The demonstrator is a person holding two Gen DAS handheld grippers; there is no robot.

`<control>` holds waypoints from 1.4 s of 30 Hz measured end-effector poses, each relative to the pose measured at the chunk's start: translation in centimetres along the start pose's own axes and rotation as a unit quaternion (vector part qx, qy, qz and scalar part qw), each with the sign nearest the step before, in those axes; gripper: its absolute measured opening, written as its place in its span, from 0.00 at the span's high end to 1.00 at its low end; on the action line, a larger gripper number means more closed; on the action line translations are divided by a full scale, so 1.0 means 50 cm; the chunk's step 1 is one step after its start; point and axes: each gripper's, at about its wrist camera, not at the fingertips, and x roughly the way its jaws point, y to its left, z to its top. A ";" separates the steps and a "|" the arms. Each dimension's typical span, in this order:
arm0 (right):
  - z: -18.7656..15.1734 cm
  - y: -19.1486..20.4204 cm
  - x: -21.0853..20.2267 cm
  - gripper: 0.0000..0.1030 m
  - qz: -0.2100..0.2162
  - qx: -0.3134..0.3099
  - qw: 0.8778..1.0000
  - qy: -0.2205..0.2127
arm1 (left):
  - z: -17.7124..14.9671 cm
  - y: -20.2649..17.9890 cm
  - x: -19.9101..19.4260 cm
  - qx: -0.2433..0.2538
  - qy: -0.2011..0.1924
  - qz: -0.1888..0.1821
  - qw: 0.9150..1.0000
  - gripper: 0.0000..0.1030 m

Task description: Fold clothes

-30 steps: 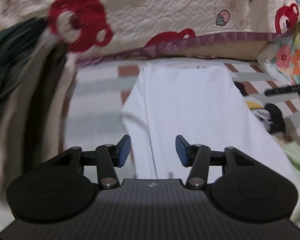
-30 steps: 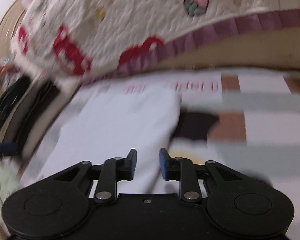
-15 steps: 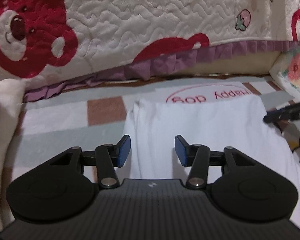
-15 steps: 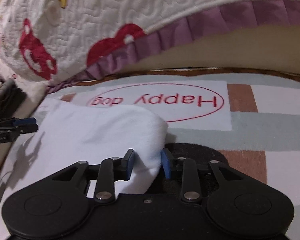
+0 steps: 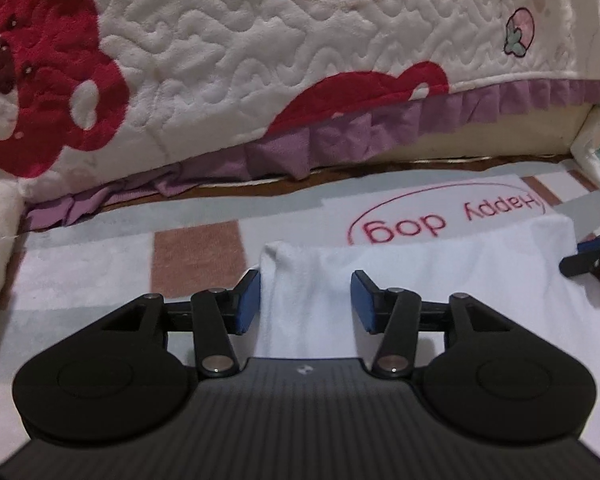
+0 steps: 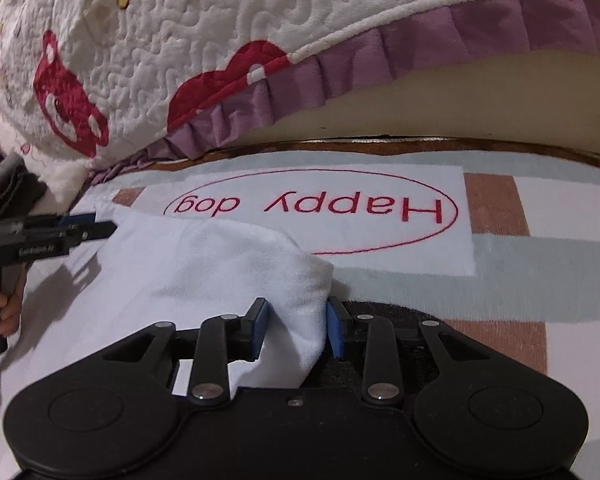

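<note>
A white garment (image 5: 440, 276) lies flat on a checked mat, its far edge just short of the red "Happy dog" print (image 5: 448, 220). My left gripper (image 5: 305, 300) is open, its jaws on either side of the garment's far left corner. My right gripper (image 6: 296, 326) is open with the garment's far right corner (image 6: 236, 268) lying between its jaws. The right gripper's tips show at the right edge of the left wrist view (image 5: 592, 254). The left gripper shows at the left of the right wrist view (image 6: 48, 236).
A quilted bedspread (image 5: 260, 60) with red bears and a purple frill hangs over the mat's far edge. The checked mat (image 6: 520, 248) extends to the right. A dark printed patch on the mat (image 6: 384, 312) lies under the right gripper.
Both grippers have moved forward along the garment to its far corners near the "Happy dog" print. The right gripper's jaws have widened around the corner.
</note>
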 end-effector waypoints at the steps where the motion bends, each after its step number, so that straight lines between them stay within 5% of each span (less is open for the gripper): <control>1: 0.000 -0.001 0.000 0.65 0.001 -0.002 1.000 0.000 | 0.002 -0.005 0.000 0.009 -0.001 -0.002 1.000 0.93; 4: 0.001 -0.007 -0.003 0.64 0.006 0.006 1.000 -0.005 | 0.021 -0.041 -0.027 0.051 -0.020 0.027 0.998 0.94; 10: 0.009 -0.038 -0.016 0.57 0.012 0.047 0.998 -0.025 | 0.077 -0.047 -0.089 0.053 -0.076 0.042 0.995 0.94; 13: 0.011 -0.051 -0.021 0.55 0.009 0.061 0.997 -0.037 | 0.076 -0.021 -0.064 0.036 -0.055 0.063 0.996 0.94; 17: 0.005 -0.044 -0.015 0.52 -0.024 0.002 0.999 -0.025 | 0.044 0.003 -0.004 0.044 0.019 0.074 0.996 0.93; 22: -0.010 -0.023 -0.043 0.53 -0.032 -0.012 0.998 -0.057 | 0.019 0.046 -0.005 -0.029 0.023 0.063 0.997 0.80; 26: -0.030 0.021 -0.061 0.53 -0.020 -0.031 0.995 -0.088 | 0.018 0.056 -0.046 -0.062 -0.002 0.051 0.997 0.73; 28: -0.041 0.044 -0.040 0.52 -0.021 -0.046 0.996 -0.070 | 0.013 0.052 -0.068 -0.055 -0.007 0.041 0.998 0.62; 31: -0.047 0.046 0.008 0.52 -0.031 -0.044 0.998 -0.039 | -0.010 0.043 -0.100 -0.043 0.006 0.037 0.998 0.60; 34: -0.026 0.022 0.027 0.62 -0.043 -0.017 0.997 -0.062 | -0.053 0.040 -0.132 -0.041 0.039 0.052 0.997 0.60; 38: -0.006 0.014 0.040 0.61 -0.081 -0.041 0.993 -0.078 | -0.121 0.030 -0.196 -0.020 0.076 0.073 0.994 0.60; 42: -0.011 0.042 0.028 0.62 -0.125 -0.072 0.985 -0.091 | -0.182 0.057 -0.285 -0.095 0.088 0.033 0.991 0.60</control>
